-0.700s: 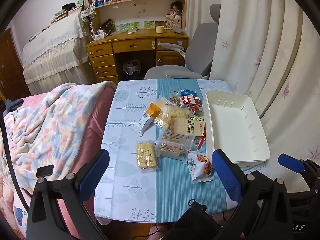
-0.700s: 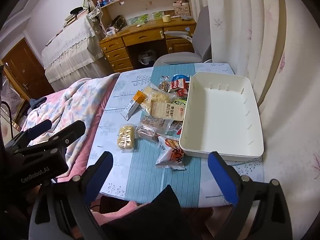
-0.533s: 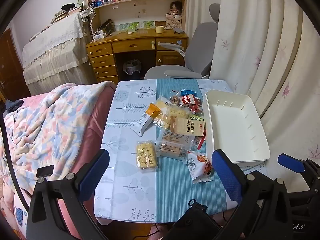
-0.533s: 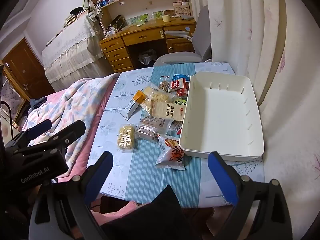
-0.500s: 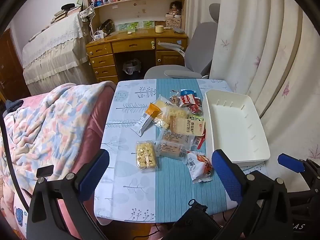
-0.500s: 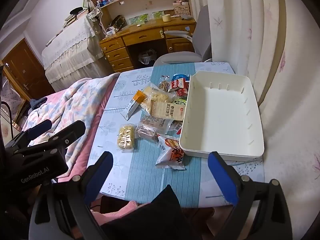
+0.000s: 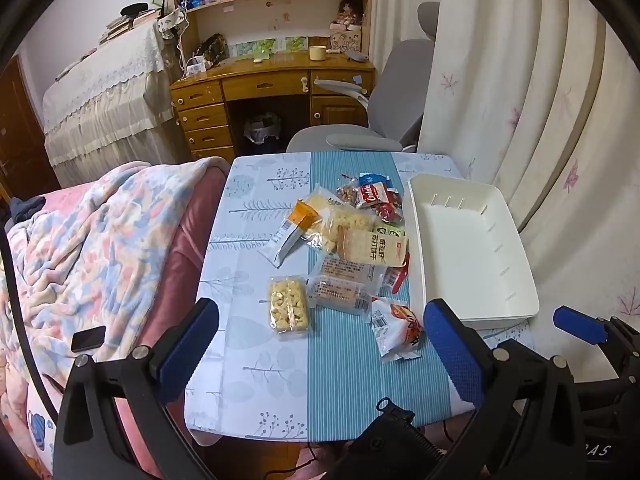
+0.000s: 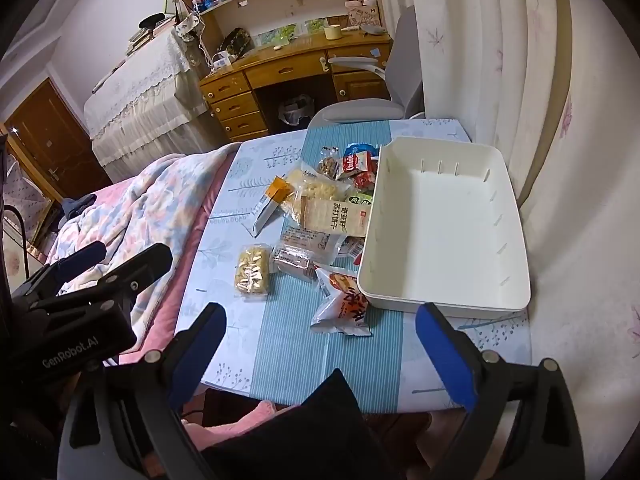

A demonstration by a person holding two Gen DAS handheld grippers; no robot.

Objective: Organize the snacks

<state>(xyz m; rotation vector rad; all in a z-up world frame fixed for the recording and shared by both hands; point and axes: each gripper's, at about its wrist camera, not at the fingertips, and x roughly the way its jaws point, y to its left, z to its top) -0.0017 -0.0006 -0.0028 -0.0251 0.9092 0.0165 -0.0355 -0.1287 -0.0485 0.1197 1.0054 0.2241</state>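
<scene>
A pile of snack packets lies on the table's blue stripe: a clear pack of yellow biscuits, a white and orange bag, a beige cracker pack, and several more behind. An empty white bin stands to their right. My left gripper is open and empty, held above the table's near edge. My right gripper is open and empty, also above the near edge.
The table has a patterned cloth. A bed with a floral blanket lies along its left side. A curtain hangs to the right. A grey chair and a wooden desk stand beyond.
</scene>
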